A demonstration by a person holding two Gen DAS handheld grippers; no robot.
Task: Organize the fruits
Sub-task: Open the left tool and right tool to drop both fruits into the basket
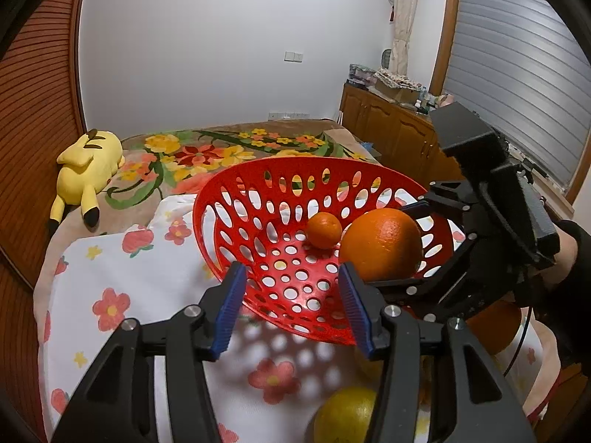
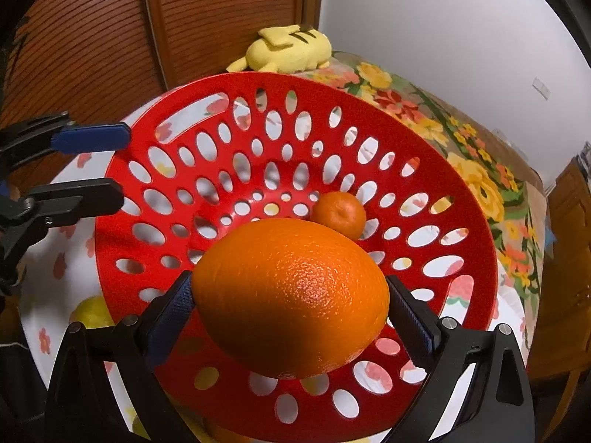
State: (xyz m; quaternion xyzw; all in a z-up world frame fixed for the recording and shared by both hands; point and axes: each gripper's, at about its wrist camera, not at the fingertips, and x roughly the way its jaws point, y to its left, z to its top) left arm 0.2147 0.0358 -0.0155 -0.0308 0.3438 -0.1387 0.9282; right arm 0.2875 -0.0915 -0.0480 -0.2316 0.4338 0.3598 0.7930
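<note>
Yellow plush toy (image 1: 86, 170) on floral blanket (image 1: 207, 155); wooden cabinet (image 1: 388, 129).

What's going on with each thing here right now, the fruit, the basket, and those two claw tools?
Big orange: clamped in the right claw, over the basket.
Small orange: lying loose inside the basket.
Red basket: tilted on the flowered cloth.
Yellow fruit: outside the basket, on the cloth.
Right claw: shut on the big orange.
Left claw: open, empty, at the basket's rim.

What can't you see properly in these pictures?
- Yellow fruit, left view: partly behind the left gripper and cut by the bottom edge.
- Basket floor, right view: hidden under the big orange.
- Dresser clutter, left view: too small.
</note>
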